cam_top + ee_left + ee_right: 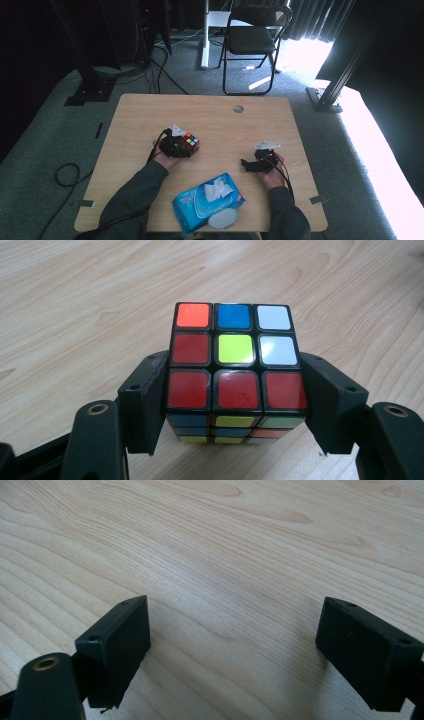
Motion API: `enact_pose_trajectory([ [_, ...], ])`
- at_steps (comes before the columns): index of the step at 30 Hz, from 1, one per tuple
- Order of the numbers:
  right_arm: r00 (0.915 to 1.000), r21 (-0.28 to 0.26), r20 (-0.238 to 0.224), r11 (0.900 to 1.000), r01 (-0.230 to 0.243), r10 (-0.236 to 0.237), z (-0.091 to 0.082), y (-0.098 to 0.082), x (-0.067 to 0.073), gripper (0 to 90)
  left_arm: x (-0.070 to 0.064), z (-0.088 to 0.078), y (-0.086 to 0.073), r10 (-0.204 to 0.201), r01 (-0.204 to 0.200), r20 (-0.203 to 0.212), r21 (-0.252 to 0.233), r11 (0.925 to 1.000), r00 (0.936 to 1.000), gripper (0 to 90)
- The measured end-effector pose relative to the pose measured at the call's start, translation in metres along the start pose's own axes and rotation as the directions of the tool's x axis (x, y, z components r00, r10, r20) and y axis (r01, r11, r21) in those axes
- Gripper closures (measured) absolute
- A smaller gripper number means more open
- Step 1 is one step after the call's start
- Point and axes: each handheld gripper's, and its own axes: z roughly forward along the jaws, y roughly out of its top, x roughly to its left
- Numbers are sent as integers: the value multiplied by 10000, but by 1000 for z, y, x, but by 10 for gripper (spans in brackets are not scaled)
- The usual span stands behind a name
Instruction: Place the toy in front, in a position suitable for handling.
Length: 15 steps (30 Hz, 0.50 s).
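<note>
I see my left gripper (235, 405) clamped on a scrambled multicoloured plastic puzzle cube (235, 372), left of the blue wipes packet (207, 201) (on the wooden table (135, 115)). My right gripper (235, 645), released and empty, rests well right of the cube.

Both forearms, in dark grey-green sleeves, come in from the bottom edge of the high view and angle slightly outward over the pale wooden desk (210, 112). The left hand (167, 160) carries the black two-jaw left gripper (186, 145), pointing up and to the right in that view, a cable trailing back along the wrist. Its jaws press flat against two opposite sides of a multicoloured twist-puzzle cube (234, 362). The right hand (272, 172) carries the black right gripper (246, 165), pointing left, jaws spread wide apart with nothing between them.
</note>
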Motion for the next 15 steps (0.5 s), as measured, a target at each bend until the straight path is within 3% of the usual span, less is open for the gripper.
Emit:
enact_pose_trajectory([
  [10,10000,2,1,10000,-3,3,0,0,0,139,-10,7,-1,113,-113,42,-9,9999,9999,341],
  [15,10000,1,0,10000,0,0,0,0,0,139,-11,8,0,141,-146,352,144,9998,9993,338],
])
